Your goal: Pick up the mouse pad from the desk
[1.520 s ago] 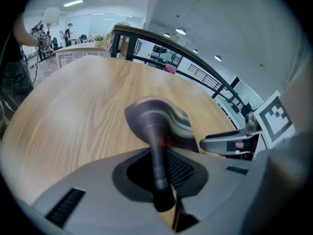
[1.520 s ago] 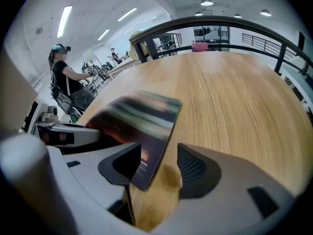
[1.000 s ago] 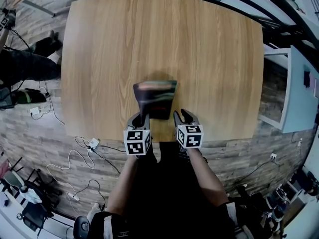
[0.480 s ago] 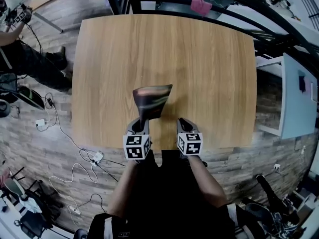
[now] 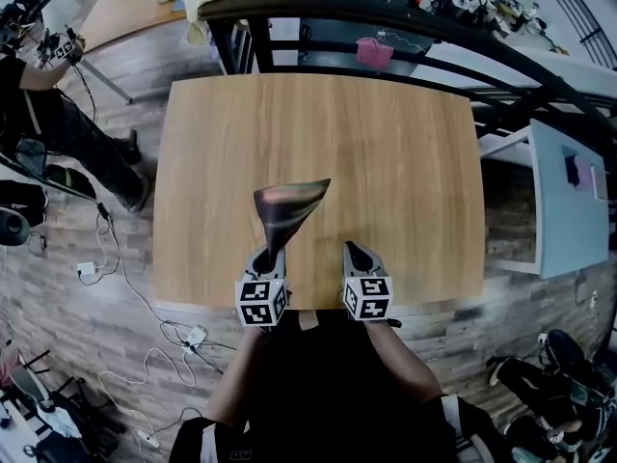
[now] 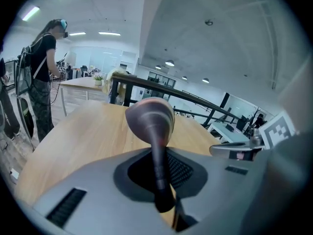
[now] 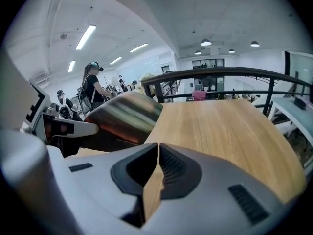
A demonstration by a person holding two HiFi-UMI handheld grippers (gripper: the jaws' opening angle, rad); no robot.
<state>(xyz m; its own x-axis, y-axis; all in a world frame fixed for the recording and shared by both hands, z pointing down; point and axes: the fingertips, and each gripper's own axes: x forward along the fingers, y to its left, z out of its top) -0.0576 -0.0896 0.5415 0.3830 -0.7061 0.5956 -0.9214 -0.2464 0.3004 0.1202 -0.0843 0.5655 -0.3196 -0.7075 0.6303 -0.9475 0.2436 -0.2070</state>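
1. The fingers (image 6: 183,170) of the left gripper (image 5: 269,255) are clenched on one thin edge of the mouse pad (image 5: 286,204). The pad's edge stands upright between them in the left gripper view.
2. The fingers (image 7: 171,168) of the right gripper (image 5: 358,253) have just been closing. They now meet tip to tip with nothing between them. This gripper sits at 3 o'clock of the left one and apart from the pad.
3. The mouse pad is held up off the counter (image 5: 405,152), out at 12 o'clock from the left gripper. It lies a little toward 7 o'clock of the counter's middle. It has folded on itself, narrow at the grip and flaring to a curled mouth at the far end.
4. That curl suggests a light, soft, floppy sheet with no stiffness of its own. One pinch seems enough to carry its weight.
5. The free end looks likely to sag and swing as the hand moves.
6. The best hold is probably where it is now: deep on an edge, so the thin sheet cannot slide out. A second pinch on the opposite edge, at about 12 o'clock, would keep it flat if that matters.
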